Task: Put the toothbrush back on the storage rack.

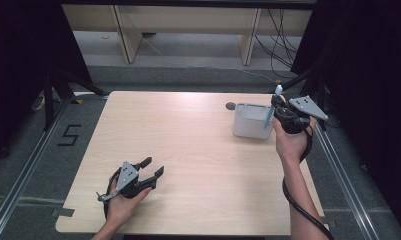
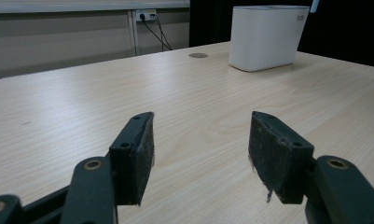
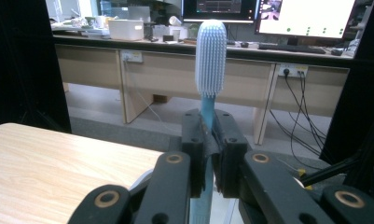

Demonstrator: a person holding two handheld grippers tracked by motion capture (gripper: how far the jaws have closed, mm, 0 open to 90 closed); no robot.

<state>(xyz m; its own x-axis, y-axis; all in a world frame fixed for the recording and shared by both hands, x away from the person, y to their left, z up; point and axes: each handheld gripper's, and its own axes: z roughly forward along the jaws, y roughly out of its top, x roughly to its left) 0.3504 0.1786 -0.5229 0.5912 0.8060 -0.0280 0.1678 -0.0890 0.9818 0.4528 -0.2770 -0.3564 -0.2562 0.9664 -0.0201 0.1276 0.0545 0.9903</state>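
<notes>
The right gripper (image 1: 283, 111) is clamped fully onto the handle of a light-blue toothbrush (image 3: 210, 60), held upright at the far right of the table (image 1: 188, 150), just beside and above the white holder (image 1: 252, 121). The brush head stands above the jaws; the handle's lower end reaches down toward the holder's right rim.

Handling: the toothbrush is judged light and stiff, with a smooth, narrow plastic handle that may pivot in the pads. A mid-handle grip, as shown, is preferable to one near the soft bristles.

The left gripper (image 1: 149, 172) rests at the near left of the table, jaws wide apart and holding nothing.

View comparison: the right gripper view shows the pads pinching the handle and the bristle detail. The high view shows the toothbrush relative to the holder. The left gripper view shows the holder's ribbed wall (image 2: 265, 37) and a dark round mark (image 2: 198, 55) on the table just left of it.
</notes>
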